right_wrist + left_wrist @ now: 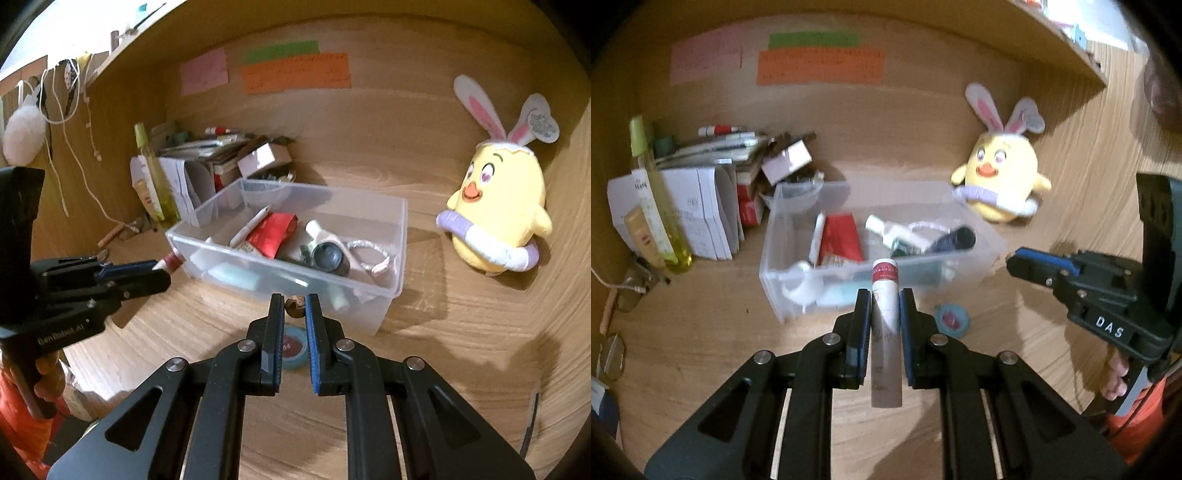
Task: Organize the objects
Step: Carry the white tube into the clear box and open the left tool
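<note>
In the left wrist view we hold our left gripper [884,301] closed on a slim beige tube with a dark red band near its white cap [885,314], the tube pointing forward, its cap just short of the near wall of the clear plastic storage box [768,258] on the wooden desk [701,350]. The box already holds a red sachet [840,238], a white pen [817,236], a small white-capped bottle [882,227] and a dark cylinder [955,240], so we judge the sorting well under way. A small round teal tin with a red label [952,319] lies on the desk just right of our fingers, outside the box. Far left stands a cluttered stack of papers and booklets [701,206]; far right sits a yellow chick plush with rabbit ears [1001,173]. In the right wrist view our right gripper [294,304] has its jaws close together around what seems a small brown object [294,308], though we cannot tell whether it is truly pinched. The same tin [293,347] lies below those fingers, near the box's near wall [280,280]. We judge that the tube, the tin and perhaps the brown object remain to go in.
</note>
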Tool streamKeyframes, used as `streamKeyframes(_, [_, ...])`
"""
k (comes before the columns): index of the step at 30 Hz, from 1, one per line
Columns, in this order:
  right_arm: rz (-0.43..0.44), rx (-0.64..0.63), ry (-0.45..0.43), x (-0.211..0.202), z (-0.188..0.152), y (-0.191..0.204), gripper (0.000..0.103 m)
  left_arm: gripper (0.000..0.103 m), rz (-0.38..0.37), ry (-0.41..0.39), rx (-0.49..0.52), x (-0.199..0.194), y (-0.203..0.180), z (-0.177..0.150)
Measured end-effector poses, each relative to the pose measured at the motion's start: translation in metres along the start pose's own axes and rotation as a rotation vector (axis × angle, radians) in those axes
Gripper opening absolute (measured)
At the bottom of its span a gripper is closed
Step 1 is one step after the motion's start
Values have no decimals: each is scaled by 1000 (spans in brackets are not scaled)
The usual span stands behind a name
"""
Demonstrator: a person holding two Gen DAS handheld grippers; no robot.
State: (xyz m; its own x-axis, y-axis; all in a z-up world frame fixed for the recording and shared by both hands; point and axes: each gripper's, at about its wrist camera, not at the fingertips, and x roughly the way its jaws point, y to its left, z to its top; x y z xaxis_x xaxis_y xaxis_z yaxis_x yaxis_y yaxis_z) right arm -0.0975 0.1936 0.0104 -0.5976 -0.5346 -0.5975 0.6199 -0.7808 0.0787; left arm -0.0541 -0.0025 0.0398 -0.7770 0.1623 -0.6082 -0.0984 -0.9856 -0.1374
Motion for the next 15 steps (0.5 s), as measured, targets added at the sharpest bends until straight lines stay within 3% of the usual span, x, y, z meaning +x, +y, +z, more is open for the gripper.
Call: streamKeyframes(15, [-54, 14, -84, -3, 36, -25, 10, 14, -1, -68, -36, 7, 10, 44])
